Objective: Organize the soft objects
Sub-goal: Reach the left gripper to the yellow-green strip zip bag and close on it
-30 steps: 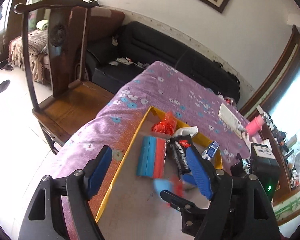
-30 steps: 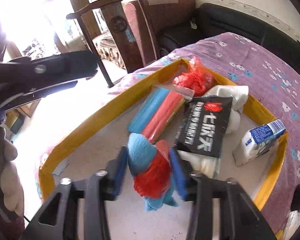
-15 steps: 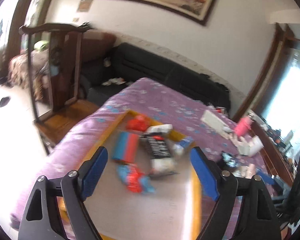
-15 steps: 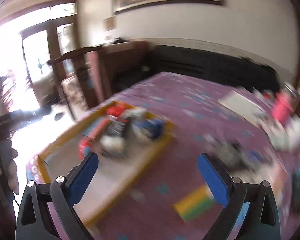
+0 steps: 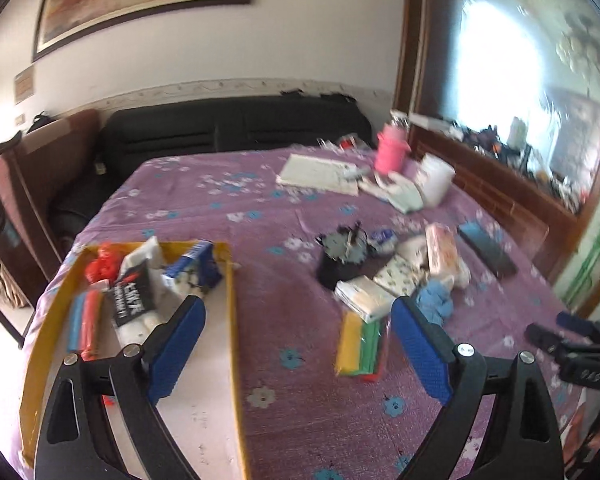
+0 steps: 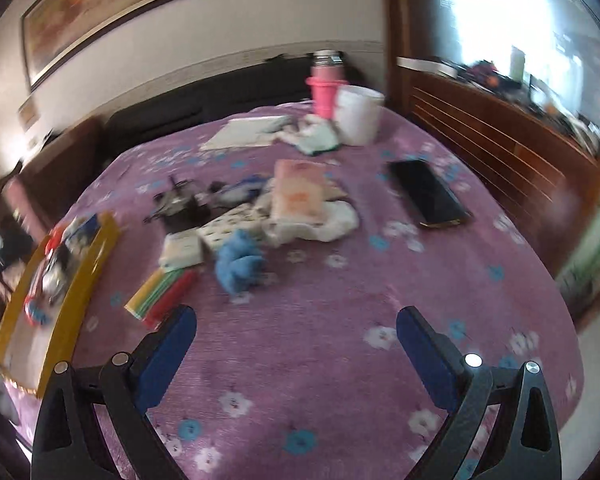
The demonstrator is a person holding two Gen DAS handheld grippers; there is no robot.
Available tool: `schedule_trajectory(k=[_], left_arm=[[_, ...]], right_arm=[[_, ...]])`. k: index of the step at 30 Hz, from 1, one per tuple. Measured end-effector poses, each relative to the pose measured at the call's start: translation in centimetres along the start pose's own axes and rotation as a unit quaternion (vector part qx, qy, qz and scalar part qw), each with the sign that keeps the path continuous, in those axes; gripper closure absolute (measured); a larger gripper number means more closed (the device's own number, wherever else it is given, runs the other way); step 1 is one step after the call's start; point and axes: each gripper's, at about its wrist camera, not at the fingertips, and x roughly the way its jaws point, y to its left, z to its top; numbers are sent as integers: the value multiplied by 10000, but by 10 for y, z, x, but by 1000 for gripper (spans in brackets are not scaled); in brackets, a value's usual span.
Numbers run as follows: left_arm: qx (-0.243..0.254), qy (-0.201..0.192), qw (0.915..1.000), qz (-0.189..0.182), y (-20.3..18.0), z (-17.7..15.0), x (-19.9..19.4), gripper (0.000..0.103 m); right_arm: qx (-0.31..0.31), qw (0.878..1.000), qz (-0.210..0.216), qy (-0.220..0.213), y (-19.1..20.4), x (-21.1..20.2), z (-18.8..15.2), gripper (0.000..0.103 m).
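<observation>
A yellow-rimmed tray [image 5: 232,304] at the table's left holds several soft items: a red-and-blue cloth pack [image 5: 85,322], a black packet [image 5: 130,300], a red bag [image 5: 100,266] and a blue-white tissue pack [image 5: 190,266]. The tray also shows in the right wrist view [image 6: 80,276]. Loose on the purple cloth lie a blue fluffy toy [image 6: 238,264], a yellow-green-red cloth pack [image 6: 160,292], tissue packs [image 6: 182,250] and a pink pack [image 6: 298,192]. My left gripper [image 5: 296,348] is open and empty above the tray's right rim. My right gripper [image 6: 296,354] is open and empty, nearer than the toy.
A black phone [image 6: 428,194], a pink bottle [image 6: 326,88], a white cup [image 6: 358,114], a white pad [image 6: 248,132] and a dark clip object [image 6: 180,204] lie on the table. A wooden cabinet [image 6: 500,144] stands right, a black sofa [image 5: 236,124] behind.
My right gripper let go of the red-and-blue toy in the tray, opened, and swung right over the table. My left gripper rose and turned right, away from the tray.
</observation>
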Motion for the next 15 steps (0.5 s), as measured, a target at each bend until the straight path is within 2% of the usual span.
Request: schedule_trajectory(k=[6,15], left_arm=[[46,272,9995,134,-5,-4,16,9],[150,342,9973,631,-27,-3,3,9]], right_arm=[[5,10000,-71,40,-2,5,-2,2],[-314,9986,430,-74,-6,3,1,2]])
